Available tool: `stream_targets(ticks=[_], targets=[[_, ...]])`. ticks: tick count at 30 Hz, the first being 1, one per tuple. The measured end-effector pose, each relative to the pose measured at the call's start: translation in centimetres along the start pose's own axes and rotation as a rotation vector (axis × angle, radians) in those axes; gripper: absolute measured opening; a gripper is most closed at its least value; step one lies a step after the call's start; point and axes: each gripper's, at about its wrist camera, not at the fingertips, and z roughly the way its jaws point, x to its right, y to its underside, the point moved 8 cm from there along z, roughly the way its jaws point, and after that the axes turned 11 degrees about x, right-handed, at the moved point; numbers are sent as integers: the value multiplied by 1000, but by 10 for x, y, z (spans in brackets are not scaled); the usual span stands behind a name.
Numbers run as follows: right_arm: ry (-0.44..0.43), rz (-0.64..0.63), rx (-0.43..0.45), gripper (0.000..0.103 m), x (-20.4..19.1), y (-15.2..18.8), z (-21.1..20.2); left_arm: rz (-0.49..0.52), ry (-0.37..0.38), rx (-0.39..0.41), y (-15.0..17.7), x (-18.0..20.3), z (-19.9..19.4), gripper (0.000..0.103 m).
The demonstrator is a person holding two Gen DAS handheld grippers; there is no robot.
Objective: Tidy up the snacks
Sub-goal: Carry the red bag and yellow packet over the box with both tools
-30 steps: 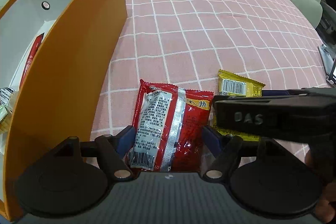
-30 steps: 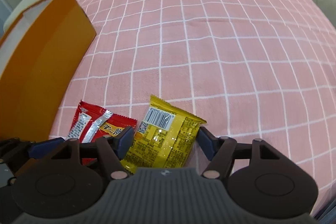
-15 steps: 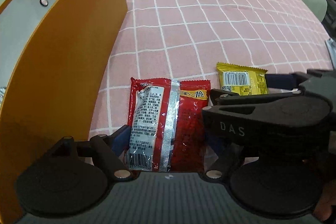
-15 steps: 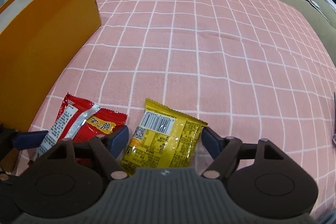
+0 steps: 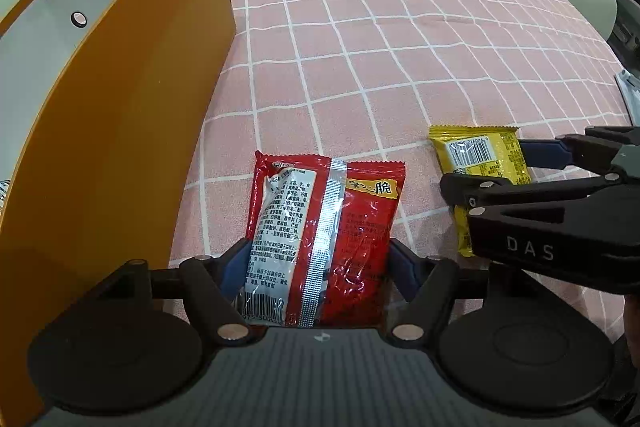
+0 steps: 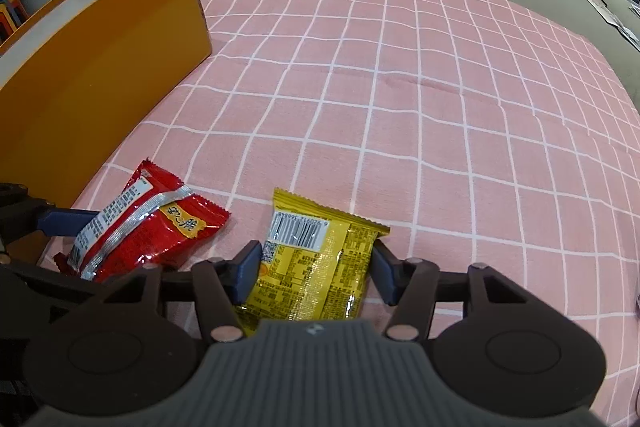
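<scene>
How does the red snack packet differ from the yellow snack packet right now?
The crinkly red foil snack packet sits between the left gripper fingers; the yellow foil snack packet sits between the right gripper fingers. Red has a silver seam strip, yellow none. Red lies nearer the orange box. Both show barcodes.

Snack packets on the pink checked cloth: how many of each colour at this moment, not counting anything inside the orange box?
Red packet: 1, between the fingers of the left hand-held gripper.
Yellow packet: 1, between the fingers of the right hand-held gripper.
Total: 2 packets on the cloth, both beside the orange box.
</scene>
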Motion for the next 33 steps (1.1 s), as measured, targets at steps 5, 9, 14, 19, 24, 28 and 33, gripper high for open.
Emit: stream_targets(ticks=[5,9,14,19,24,28,33], targets=[[-3,70,-6,55,4,0,-4,-42,4,10,-1,-6,-6,80],[-4,100,17,55,8,0,-23,-60,10,52,-5,-11,-24,80],[-15,68,73,55,3,-6,-55,-87,32,119,-12,-10,-65,80],[-33,66,130,55,-7,-17,-89,-90,45,177,-21,-11,-101,80],[-56,52,197,55,-21,-32,-124,-120,43,230,-28,-23,-129,80],[-88,13,249,55,-39,-47,-145,-164,36,290,-39,-43,-153,80],[-150,-37,293,55,-75,-70,-158,-199,-1,323,-51,-79,-171,80]])
